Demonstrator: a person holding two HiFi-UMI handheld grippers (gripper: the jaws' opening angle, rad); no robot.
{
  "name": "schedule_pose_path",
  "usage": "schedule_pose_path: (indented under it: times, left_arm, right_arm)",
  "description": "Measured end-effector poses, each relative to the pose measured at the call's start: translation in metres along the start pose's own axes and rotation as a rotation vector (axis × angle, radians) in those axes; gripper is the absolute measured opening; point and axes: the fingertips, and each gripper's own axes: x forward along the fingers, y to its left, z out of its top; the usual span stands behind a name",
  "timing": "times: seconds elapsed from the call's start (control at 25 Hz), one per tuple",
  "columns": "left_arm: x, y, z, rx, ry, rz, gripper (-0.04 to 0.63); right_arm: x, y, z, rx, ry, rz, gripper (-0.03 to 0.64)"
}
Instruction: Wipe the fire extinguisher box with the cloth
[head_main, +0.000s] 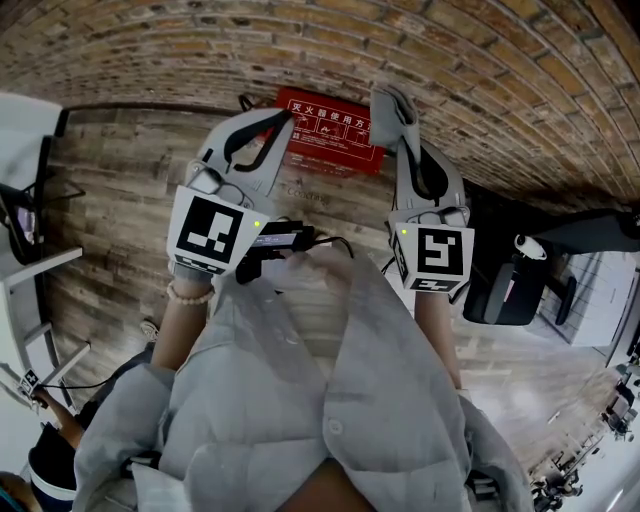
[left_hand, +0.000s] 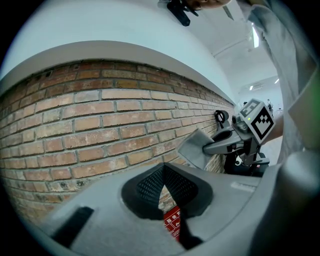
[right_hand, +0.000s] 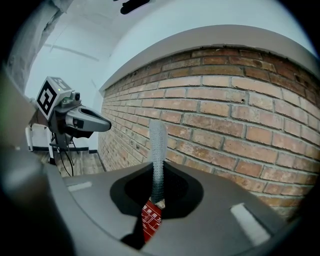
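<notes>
Cloth (right_hand: 158, 150), soft and limp, stands pinched edge-on in your right gripper (head_main: 397, 135), just over the far right end of the red fire extinguisher box (head_main: 330, 135), which sits against the brick wall (head_main: 300, 50). Your left gripper (head_main: 283, 122) is closed on nothing. The box looks rigid, so grip the cloth low for firm wiping.

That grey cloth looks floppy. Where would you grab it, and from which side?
Probably by one edge, coming in end-on so the jaws close on its flat faces. The right gripper holds the cloth that way: it sits thin between the jaws, the free end standing beyond them.
</notes>
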Motion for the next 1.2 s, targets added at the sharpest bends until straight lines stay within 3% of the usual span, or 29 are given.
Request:
schedule_pose_path:
  times: [1.2]
  left_arm:
    - [0.0, -0.009, 0.002, 0.003, -0.009, -0.021, -0.002]
  right_arm:
    - [-0.013, 0.007, -0.003, -0.034, 0.017, -0.005, 0.02]
